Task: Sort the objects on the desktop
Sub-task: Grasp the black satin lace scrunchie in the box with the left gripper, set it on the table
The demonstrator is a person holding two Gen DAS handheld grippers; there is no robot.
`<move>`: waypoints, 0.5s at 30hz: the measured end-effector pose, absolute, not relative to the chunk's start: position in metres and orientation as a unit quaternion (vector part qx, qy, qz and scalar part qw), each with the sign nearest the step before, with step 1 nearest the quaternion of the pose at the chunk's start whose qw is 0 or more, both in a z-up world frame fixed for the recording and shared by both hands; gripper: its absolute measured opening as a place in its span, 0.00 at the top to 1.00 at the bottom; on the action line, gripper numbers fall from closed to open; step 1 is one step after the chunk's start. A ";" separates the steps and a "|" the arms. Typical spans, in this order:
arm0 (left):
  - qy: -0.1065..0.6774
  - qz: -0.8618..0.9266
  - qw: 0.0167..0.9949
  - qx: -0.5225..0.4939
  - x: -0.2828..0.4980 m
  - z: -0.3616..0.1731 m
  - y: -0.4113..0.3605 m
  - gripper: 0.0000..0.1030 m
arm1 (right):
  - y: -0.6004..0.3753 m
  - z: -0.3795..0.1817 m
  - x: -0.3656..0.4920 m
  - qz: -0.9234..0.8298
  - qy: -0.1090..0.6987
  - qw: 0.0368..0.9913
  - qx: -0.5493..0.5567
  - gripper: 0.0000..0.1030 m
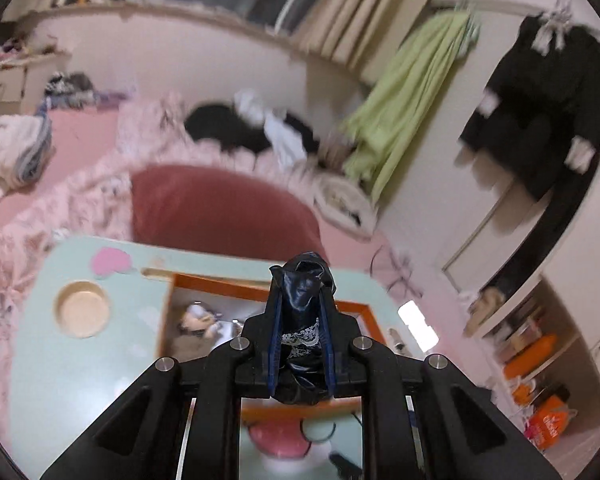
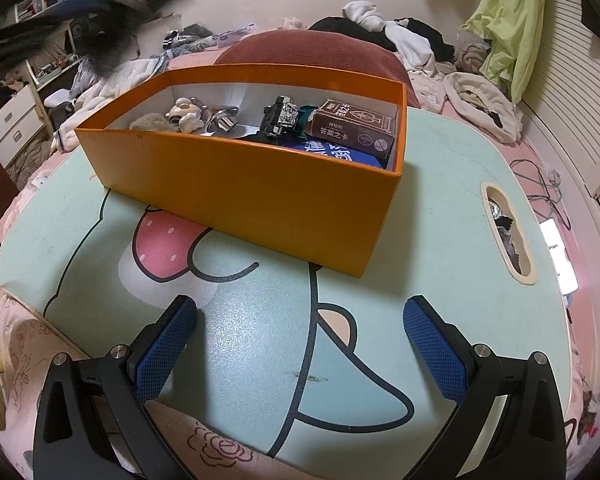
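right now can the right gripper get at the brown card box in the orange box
Probably yes. The right gripper is open and empty, and the orange box has no lid. The brown card box lies on top at its right end, though the near wall means coming from above.

Glossy black satin with lace trim (image 1: 302, 312), matt orange cardboard box (image 2: 260, 196), smooth printed tabletop (image 2: 244, 344), textured blue pads (image 2: 434, 344).

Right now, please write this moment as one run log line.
left gripper: shut on black cloth, above orange box | right gripper: open, empty, over table
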State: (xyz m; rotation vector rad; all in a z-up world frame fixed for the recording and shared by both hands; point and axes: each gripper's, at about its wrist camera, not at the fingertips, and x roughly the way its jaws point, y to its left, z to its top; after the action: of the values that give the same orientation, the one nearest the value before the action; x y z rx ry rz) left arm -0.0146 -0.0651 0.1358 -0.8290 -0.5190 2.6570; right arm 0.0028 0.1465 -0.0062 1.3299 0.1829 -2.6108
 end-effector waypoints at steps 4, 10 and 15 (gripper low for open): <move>-0.159 0.926 0.117 -0.322 0.018 0.099 -0.073 0.83 | 0.147 -0.006 0.004 -0.885 0.062 0.103 0.451 0.00; -0.123 0.916 0.096 -0.369 0.024 0.009 -0.045 0.05 | 0.143 -0.008 0.004 -0.886 0.062 0.105 0.448 0.00; -0.020 0.928 0.066 -0.367 0.031 0.015 -0.011 0.04 | 0.154 -0.001 0.008 -0.893 0.027 0.133 0.430 0.21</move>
State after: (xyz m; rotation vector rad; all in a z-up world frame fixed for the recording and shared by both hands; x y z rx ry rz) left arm 0.0307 -0.0114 0.0151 -1.1057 -0.0593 2.7981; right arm 0.0082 0.1543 -0.0014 1.2460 0.0785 -2.5887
